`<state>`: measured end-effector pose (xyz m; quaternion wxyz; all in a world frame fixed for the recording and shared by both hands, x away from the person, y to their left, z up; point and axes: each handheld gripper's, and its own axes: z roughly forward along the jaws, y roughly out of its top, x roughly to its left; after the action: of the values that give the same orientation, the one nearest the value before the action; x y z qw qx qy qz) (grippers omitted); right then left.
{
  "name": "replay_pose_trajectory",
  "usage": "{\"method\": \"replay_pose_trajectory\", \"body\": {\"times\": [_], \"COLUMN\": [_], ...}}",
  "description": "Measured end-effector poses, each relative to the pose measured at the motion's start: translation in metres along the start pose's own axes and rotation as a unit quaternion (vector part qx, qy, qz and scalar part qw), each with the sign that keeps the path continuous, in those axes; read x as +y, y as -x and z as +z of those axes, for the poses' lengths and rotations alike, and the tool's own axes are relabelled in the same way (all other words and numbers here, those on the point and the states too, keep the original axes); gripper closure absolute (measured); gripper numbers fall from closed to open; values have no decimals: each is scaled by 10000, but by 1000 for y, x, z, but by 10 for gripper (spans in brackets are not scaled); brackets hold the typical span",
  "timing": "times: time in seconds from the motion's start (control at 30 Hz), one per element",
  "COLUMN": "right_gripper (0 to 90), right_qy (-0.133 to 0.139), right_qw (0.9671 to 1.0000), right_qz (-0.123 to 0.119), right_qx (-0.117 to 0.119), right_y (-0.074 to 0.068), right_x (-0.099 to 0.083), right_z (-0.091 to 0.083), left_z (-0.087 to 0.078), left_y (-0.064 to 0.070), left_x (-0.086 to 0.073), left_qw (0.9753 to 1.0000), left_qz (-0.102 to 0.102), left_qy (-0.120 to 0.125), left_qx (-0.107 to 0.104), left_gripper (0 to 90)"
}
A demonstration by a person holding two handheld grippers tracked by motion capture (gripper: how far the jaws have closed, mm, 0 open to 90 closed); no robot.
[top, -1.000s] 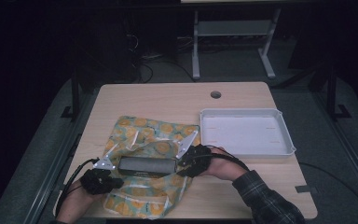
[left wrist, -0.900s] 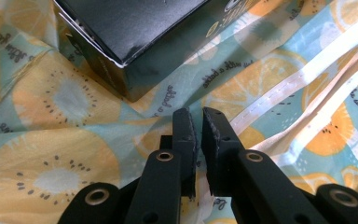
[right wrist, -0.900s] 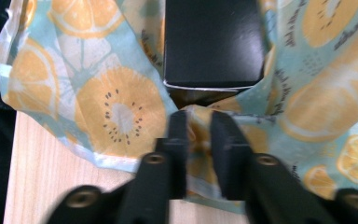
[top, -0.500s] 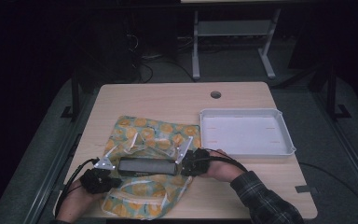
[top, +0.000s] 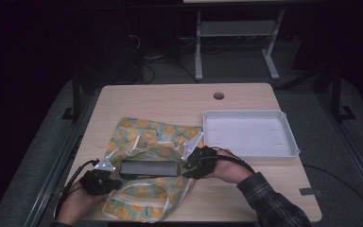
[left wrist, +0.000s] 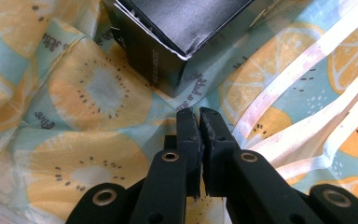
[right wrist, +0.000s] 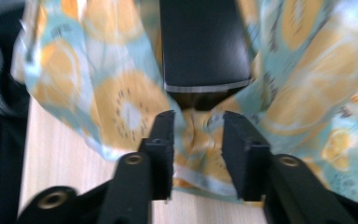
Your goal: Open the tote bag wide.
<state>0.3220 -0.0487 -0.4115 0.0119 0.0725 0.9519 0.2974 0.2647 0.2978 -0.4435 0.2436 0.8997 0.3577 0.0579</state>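
Note:
A black oblong box (top: 149, 169) lies on a cloth bag (top: 156, 135) printed with orange and kiwi slices, at the front left of the table. My left gripper (top: 115, 173) sits at the box's left end. In the left gripper view its jaws are pressed together (left wrist: 199, 114) just short of a box corner (left wrist: 168, 70), over the cloth (left wrist: 93, 88); I see no cloth between them. My right gripper (top: 185, 167) is at the box's right end. It stands open (right wrist: 198, 116) with bunched cloth (right wrist: 196, 135) between its jaws, just short of the box end (right wrist: 203, 42).
A white shallow tray (top: 248, 135) stands to the right of the bag. A round cable hole (top: 219, 96) is in the wooden table (top: 170, 101) near its far edge. White straps (left wrist: 298, 70) of the bag trail across the cloth.
Both grippers stay at the box's ends. The right hand has edged slightly, and the cloth in front of the box has shifted a little.

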Motion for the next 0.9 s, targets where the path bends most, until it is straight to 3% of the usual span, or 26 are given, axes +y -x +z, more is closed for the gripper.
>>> {"method": "replay_pose_trajectory", "body": {"times": [0.27,0.9], "right_gripper": [559,542], "right_qy": [462,793], "right_qw": [9989,9965], "right_qz": [68,20], "right_qx": [-57,-268], "right_y": [-3,-3], "right_x": [10,35], "right_z": [-9,-1], "left_z": [0,0], "left_y": [-1,-2], "left_x": [0,0], "left_qw": [10000,9998], "left_qz": [-34,-143], "left_qy": [2,6], "left_qx": [-6,-122], "left_gripper": [870,898]}}
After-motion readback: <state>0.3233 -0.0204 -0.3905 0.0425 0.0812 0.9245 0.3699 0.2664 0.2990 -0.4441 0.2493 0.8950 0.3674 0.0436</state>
